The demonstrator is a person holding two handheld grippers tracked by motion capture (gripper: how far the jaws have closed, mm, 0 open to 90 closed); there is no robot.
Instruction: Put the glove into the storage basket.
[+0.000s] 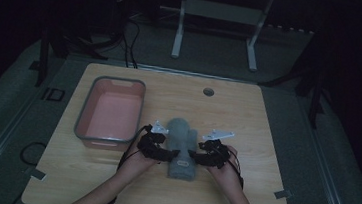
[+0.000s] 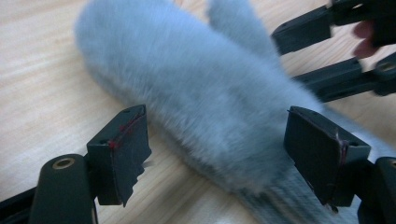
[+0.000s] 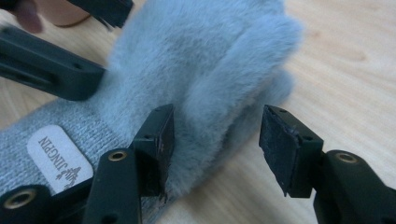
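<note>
Dim rm – wood table [image 1: 246, 138], grey floor [image 1: 214, 50]

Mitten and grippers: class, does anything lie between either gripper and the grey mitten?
Nothing visible does. The left gripper straddles the mitten near its cuff, and the right gripper straddles its edge by the thumb; only bare table lies around them.

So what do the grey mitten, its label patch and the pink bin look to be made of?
Fluffy grey mitten: soft plush or faux fur, judging by its fuzzy, blurred outline. Its ribbed grey cuff looks knitted, with visible rib lines. Pale label patch: smooth and matte with printed lettering, perhaps leatherette or rubber. Grey-rimmed pink rectangular bin: probably moulded plastic, given its smooth walls and rounded corners.
</note>
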